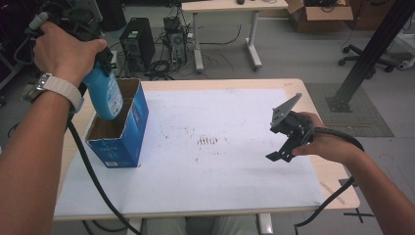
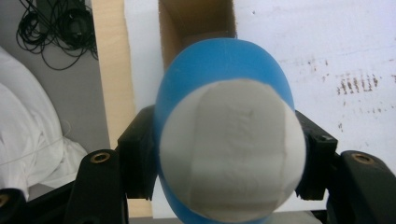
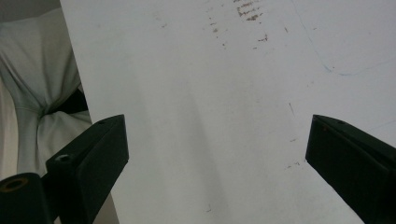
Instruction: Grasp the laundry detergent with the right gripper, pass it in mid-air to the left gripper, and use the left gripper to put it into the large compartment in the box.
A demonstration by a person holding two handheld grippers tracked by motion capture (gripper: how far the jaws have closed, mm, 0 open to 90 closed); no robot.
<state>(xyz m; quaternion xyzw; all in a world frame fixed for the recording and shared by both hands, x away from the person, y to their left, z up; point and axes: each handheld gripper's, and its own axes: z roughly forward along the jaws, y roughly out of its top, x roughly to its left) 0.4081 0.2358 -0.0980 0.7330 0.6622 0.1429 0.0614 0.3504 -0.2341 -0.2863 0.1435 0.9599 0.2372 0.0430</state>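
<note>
A blue bottle [image 1: 106, 95] with a white cap end [image 2: 231, 149] hangs bottom-down over the open top of a blue cardboard box [image 1: 121, 128] at the table's left. My left gripper [image 1: 98, 61] is shut on the bottle near its cap, with a black jaw on either side of it in the left gripper view. The bottle's lower end sits at the box mouth [image 2: 196, 21]. My right gripper [image 1: 280, 155] hovers low over the white sheet [image 1: 220, 147] at the right, open, with nothing between its jaws.
The white sheet [image 3: 210, 93] carries brown smudges [image 1: 209, 141] near its middle. Beyond the table stand a computer tower [image 1: 137, 41], tangled cables [image 1: 166, 63], another desk's legs [image 1: 252, 39], a cardboard box [image 1: 318, 14] and an office chair base [image 1: 367, 61].
</note>
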